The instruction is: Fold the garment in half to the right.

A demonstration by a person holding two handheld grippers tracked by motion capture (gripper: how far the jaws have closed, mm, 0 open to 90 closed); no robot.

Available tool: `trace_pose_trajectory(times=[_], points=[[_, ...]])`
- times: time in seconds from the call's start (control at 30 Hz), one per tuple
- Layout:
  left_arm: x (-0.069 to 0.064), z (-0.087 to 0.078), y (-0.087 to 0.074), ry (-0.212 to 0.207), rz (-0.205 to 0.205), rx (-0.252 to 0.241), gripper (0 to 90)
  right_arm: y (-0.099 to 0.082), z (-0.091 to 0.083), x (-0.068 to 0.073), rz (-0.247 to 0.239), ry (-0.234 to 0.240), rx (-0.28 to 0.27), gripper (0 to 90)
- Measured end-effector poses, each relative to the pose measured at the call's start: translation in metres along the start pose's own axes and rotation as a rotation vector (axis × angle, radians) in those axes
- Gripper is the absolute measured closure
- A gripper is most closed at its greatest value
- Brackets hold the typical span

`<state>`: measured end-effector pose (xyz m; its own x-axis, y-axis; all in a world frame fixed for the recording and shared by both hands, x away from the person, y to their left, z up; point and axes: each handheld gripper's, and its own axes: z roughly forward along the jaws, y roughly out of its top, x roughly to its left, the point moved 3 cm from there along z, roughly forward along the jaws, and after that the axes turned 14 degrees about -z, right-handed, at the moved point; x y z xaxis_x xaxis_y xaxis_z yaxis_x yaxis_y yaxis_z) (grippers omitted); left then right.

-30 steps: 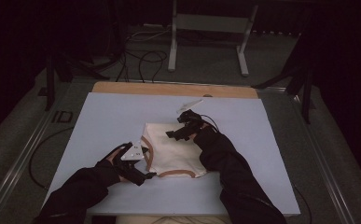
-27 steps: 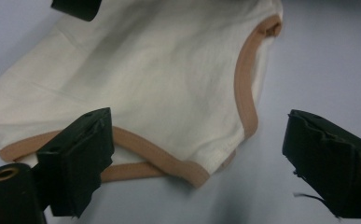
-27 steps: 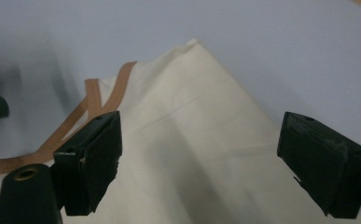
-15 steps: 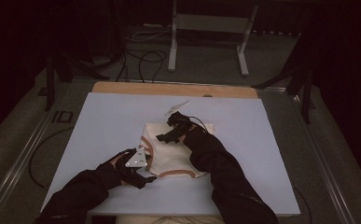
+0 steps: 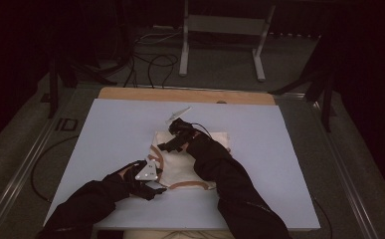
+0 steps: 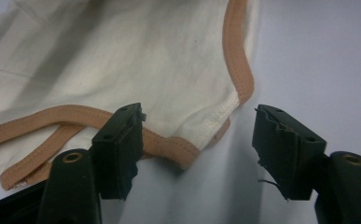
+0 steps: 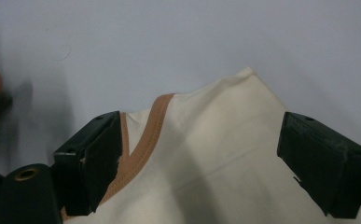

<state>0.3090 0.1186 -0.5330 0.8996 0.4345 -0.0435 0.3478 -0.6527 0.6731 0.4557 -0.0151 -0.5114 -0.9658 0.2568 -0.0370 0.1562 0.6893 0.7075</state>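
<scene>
A cream garment (image 5: pixel 185 167) with tan trim lies flat in the middle of the pale table cover (image 5: pixel 110 129). My left gripper (image 5: pixel 156 188) sits at the garment's near-left corner. In the left gripper view it (image 6: pixel 199 114) is open, its jaws either side of the trimmed corner of the garment (image 6: pixel 159 56). My right gripper (image 5: pixel 166 147) reaches over the garment to its far-left corner. In the right gripper view it (image 7: pixel 204 121) is open just above the garment (image 7: pixel 215 154), where a tan band meets a pointed corner. Dark sleeves cover part of the cloth.
A wooden table edge (image 5: pixel 180 94) runs along the back. Beyond it a metal stand (image 5: pixel 220 50) and cables (image 5: pixel 150 59) are on the floor. Bare table cover spreads to the left and right (image 5: pixel 279 149) of the garment.
The right gripper has moved left across the garment to its far-left corner. The left gripper has edged right, up to the near-left corner. Both stay open.
</scene>
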Motion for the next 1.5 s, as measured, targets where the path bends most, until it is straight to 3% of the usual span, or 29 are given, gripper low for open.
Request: trace_pose_trajectory(times=[0.2, 0.3, 0.33, 0.37, 0.5, 0.53, 0.77, 1.1, 1.5], points=[[0.001, 0.005, 0.000, -0.019, 0.025, 0.019, 43.8, 0.007, 0.004, 0.001, -0.014, 0.005, 0.005, 14.1], [0.001, 0.007, 0.002, -0.036, 0.028, 0.023, 49.4, 0.009, 0.007, 0.002, 0.007, 0.013, 0.017, 14.1], [0.001, 0.008, 0.002, -0.045, 0.030, 0.025, 52.6, 0.009, 0.008, 0.001, -0.014, 0.013, 0.013, 14.1], [0.002, 0.008, 0.003, -0.049, 0.026, 0.027, 54.1, 0.010, 0.009, 0.002, 0.010, 0.016, 0.024, 14.1], [0.002, 0.010, 0.005, -0.054, 0.042, 0.028, 68.8, 0.011, 0.014, 0.000, -0.010, 0.022, 0.013, 14.1], [0.002, 0.011, 0.006, -0.057, 0.049, 0.030, 72.0, 0.012, 0.014, 0.002, 0.009, 0.022, 0.022, 14.1], [0.006, 0.015, 0.010, -0.069, 0.028, 0.031, 86.1, 0.012, 0.021, -0.002, -0.005, 0.029, 0.016, 14.1], [0.006, 0.015, 0.008, -0.064, 0.020, 0.022, 88.4, 0.016, 0.030, -0.014, 0.018, 0.004, 0.023, 14.5], [0.005, 0.015, 0.009, -0.059, 0.035, 0.027, 88.5, 0.023, 0.040, -0.028, 0.044, -0.046, 0.049, 37.9]])
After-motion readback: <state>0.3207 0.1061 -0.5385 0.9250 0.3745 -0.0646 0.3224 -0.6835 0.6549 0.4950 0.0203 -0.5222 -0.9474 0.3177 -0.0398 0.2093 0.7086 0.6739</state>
